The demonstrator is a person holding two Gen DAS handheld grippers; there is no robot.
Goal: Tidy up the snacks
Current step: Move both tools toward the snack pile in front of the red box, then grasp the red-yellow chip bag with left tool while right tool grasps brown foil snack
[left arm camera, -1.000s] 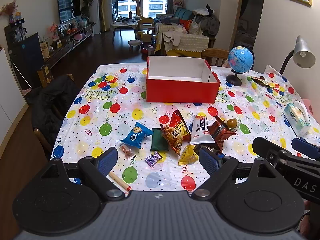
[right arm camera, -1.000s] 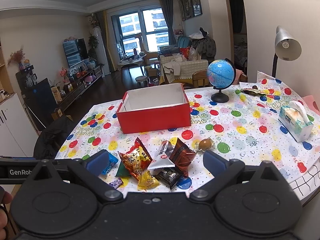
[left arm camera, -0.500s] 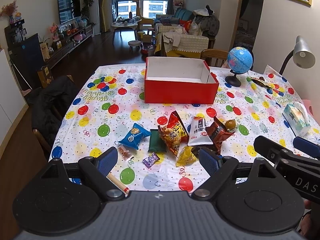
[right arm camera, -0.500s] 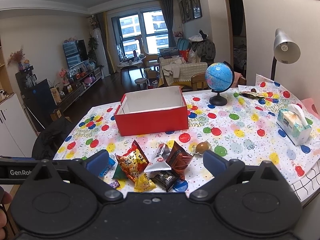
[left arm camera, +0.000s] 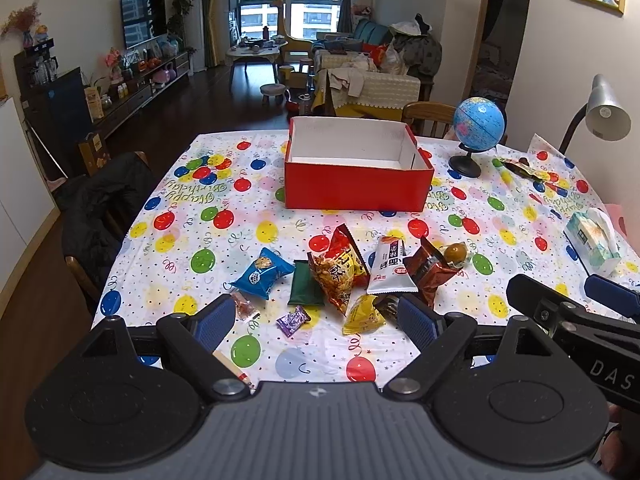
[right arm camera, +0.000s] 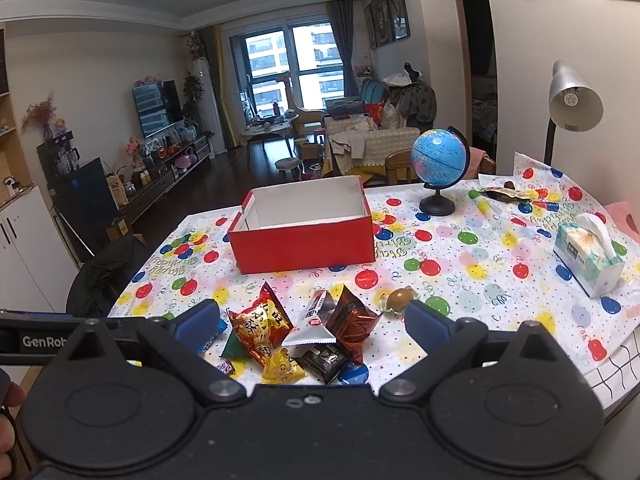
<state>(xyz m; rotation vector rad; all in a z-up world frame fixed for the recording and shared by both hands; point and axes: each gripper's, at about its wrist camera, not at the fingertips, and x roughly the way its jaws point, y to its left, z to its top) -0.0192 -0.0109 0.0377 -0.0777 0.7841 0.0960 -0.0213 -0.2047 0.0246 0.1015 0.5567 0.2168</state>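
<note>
No snack is boxed yet: the red box (left arm camera: 358, 184) stands empty, while the snacks (left arm camera: 340, 276) lie clustered on the desk (left arm camera: 176, 248) before it. Left gripper (left arm camera: 316, 320) and right gripper (right arm camera: 312, 322) hover spread, grasping nothing; sorting remains entirely undone.

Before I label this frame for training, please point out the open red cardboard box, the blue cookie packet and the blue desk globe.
Open red cardboard box (left arm camera: 356, 186), left wrist view, front wall.
Blue cookie packet (left arm camera: 262, 273), left wrist view, printed face.
Blue desk globe (right arm camera: 439, 157), right wrist view, middle of the sphere.
</note>
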